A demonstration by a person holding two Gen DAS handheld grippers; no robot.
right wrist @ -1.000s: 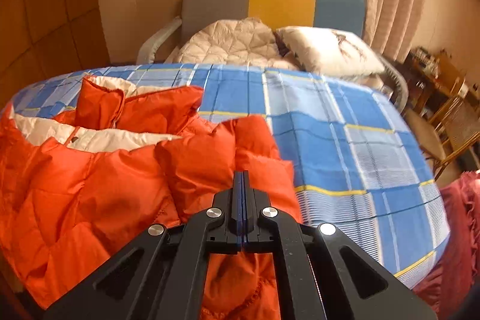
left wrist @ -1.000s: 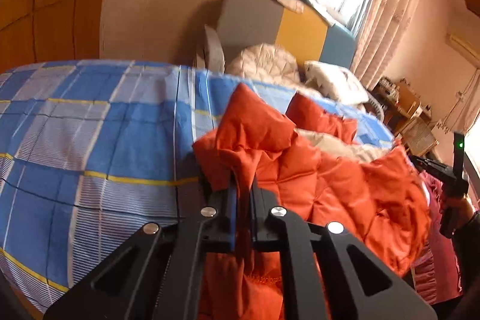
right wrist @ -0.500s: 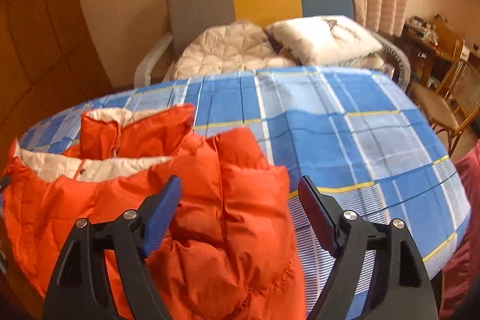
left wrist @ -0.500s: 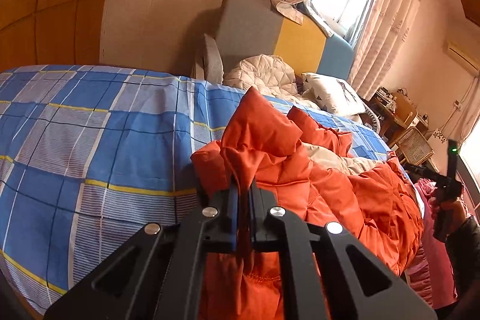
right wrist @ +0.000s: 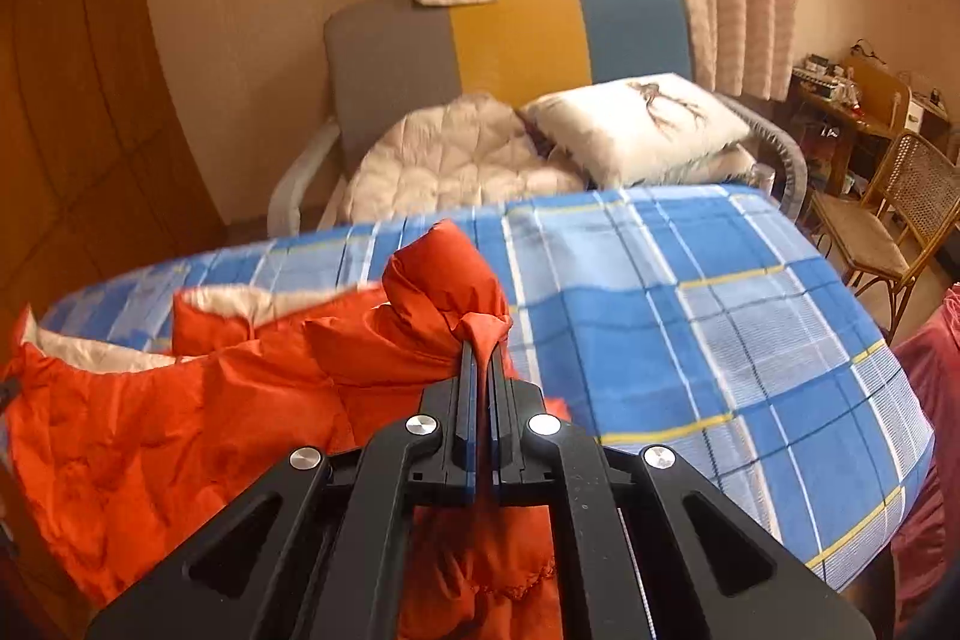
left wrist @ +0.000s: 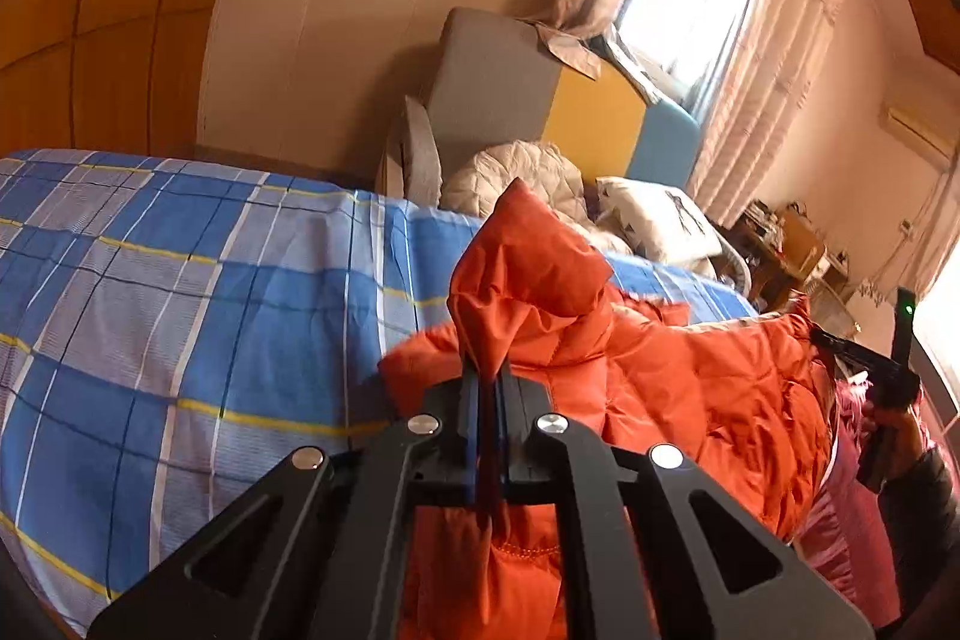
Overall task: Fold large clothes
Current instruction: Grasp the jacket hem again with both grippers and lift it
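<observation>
Pinching bunched fabric of the orange jacket (left wrist: 690, 388), the left claw (left wrist: 489, 382) and right claw (right wrist: 480, 364) both clench it at 6 o'clock above the blue plaid bed (right wrist: 690, 316).

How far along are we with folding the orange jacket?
Early. Done: both grips are made, the left gripper and right gripper each shut on a bunch of the jacket. In hand: its near edge hangs from them above the bed. Left: every fold; the jacket is crumpled.

Orange padded jacket (right wrist: 180, 436) lies on blue plaid-sheeted bed (right wrist: 720, 340).
</observation>
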